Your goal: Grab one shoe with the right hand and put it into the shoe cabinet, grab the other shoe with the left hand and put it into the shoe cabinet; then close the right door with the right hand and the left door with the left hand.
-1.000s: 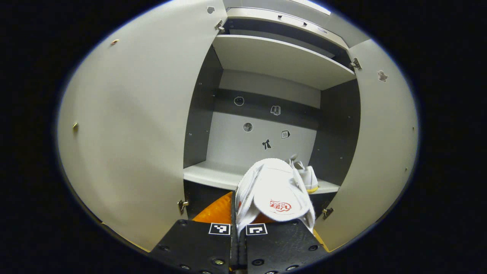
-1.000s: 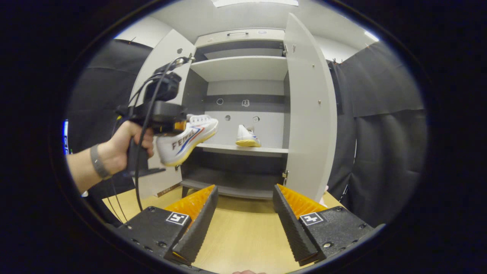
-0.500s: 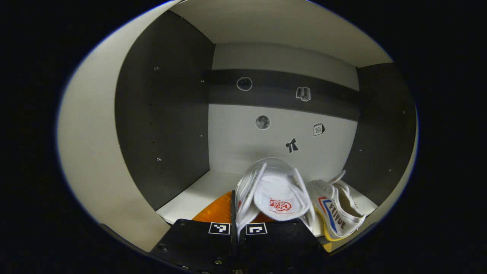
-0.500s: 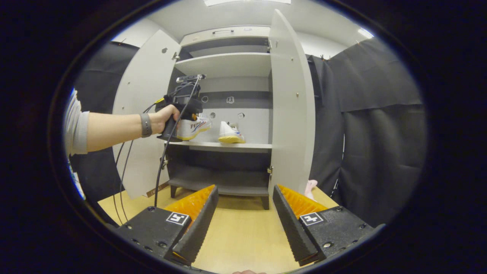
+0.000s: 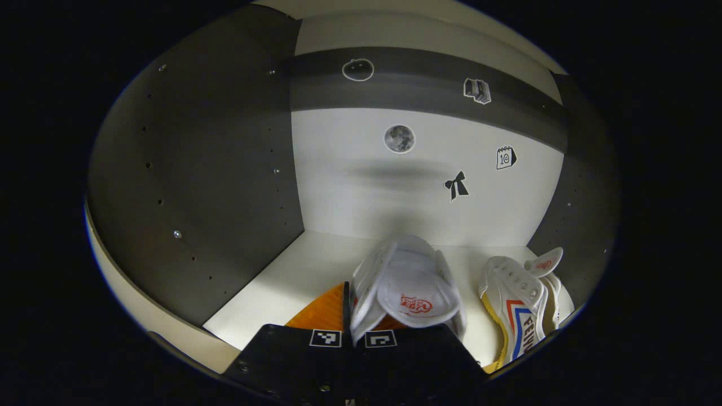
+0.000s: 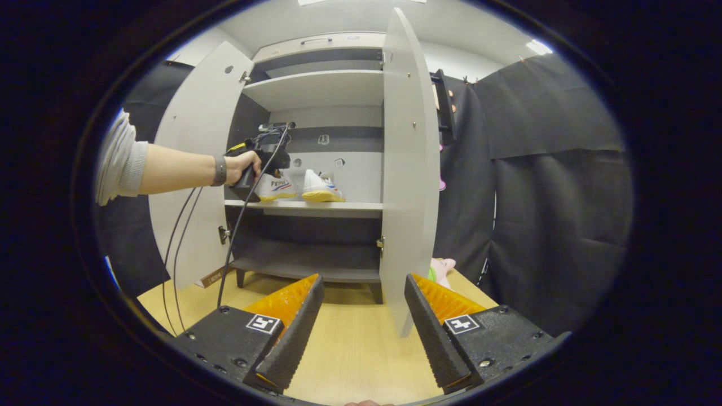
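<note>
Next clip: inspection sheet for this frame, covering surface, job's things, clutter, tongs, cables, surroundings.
Surface: wooden floor in front of the cabinet.
Job's things: first shoe lies on the middle shelf; second shoe is held over that shelf, left of the first; left door and right door both open.
Clutter: a pink and green item behind the right door, too small to identify.
Tongs: left tongs shut on the second shoe; right tongs open, holding nothing.
Cables: black cables hang from the left tongs.
Surroundings: black cloth wall; stickers on the cabinet's back panel.
</note>
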`<action>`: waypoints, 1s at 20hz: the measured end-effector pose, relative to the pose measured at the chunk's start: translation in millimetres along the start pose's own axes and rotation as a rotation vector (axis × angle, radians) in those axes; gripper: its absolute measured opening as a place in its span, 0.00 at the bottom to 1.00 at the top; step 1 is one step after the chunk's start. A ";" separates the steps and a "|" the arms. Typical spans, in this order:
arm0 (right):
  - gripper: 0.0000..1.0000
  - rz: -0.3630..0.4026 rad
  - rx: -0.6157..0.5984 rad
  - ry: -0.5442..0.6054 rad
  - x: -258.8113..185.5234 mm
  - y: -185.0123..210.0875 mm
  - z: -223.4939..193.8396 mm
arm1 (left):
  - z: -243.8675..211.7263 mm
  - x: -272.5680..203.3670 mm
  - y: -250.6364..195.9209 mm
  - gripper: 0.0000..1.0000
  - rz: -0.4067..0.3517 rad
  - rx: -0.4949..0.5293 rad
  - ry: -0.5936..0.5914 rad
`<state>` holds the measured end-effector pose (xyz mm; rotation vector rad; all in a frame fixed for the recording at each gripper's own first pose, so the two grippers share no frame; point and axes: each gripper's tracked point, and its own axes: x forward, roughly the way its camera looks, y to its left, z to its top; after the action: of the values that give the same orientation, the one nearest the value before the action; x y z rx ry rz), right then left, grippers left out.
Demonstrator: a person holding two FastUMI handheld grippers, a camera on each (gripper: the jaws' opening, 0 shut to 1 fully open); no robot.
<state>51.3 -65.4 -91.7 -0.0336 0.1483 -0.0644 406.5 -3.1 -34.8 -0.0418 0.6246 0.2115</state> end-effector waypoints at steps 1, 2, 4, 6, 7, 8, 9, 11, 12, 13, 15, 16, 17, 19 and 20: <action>0.91 -0.001 0.003 0.002 1.4 0.0 -0.5 | -1.9 1.5 1.8 0.01 0.004 0.008 0.012; 0.91 -0.001 0.005 0.002 2.2 -0.1 -1.6 | -5.5 3.0 1.1 0.01 0.000 0.008 0.033; 0.91 0.004 0.007 0.002 4.1 2.2 -2.0 | -8.1 3.9 -0.5 0.12 -0.019 -0.017 0.057; 0.91 0.007 0.005 0.004 5.5 3.2 -3.2 | -9.0 2.5 -3.0 0.17 -0.042 -0.040 0.069; 0.91 0.009 0.006 0.003 5.4 4.0 -3.2 | -8.4 -0.4 -2.6 0.20 -0.046 -0.037 0.071; 0.91 0.012 0.007 0.003 5.7 5.1 -3.7 | -6.1 -4.2 -2.4 0.24 -0.056 -0.035 0.063; 0.91 0.014 0.008 0.002 5.9 6.6 -3.3 | -4.9 -9.7 -1.1 0.42 -0.060 -0.030 0.058; 0.91 0.021 0.005 -0.001 4.7 9.7 -2.6 | -1.8 -25.2 -1.6 0.45 -0.091 -0.020 0.026; 0.91 0.023 0.002 -0.004 4.4 11.1 -1.4 | 0.7 -33.7 -1.6 0.47 -0.107 -0.014 -0.006; 0.91 0.025 0.000 -0.009 4.0 11.8 0.1 | 2.8 -43.8 -0.4 0.47 -0.117 -0.002 -0.042; 0.91 0.035 -0.001 -0.012 1.2 15.2 0.9 | 9.8 -65.4 2.6 0.33 -0.132 0.005 -0.120; 0.92 0.039 -0.002 -0.011 0.3 17.0 0.6 | 15.3 -78.9 5.6 0.34 -0.136 -0.003 -0.169; 0.92 0.043 -0.003 -0.010 -0.7 18.0 0.7 | 19.1 -95.2 3.3 0.35 -0.166 -0.015 -0.214; 0.91 0.052 0.003 -0.013 -3.3 21.8 1.1 | 6.3 -130.6 -2.1 0.31 -0.232 -0.024 -0.252; 0.91 0.053 0.004 -0.018 -5.5 22.9 3.0 | 1.7 -149.8 -0.4 0.31 -0.255 -0.015 -0.289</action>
<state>47.7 -42.1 -88.7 -0.0264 0.1314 -0.0113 289.1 -30.9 54.1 -0.1027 0.3253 -0.0251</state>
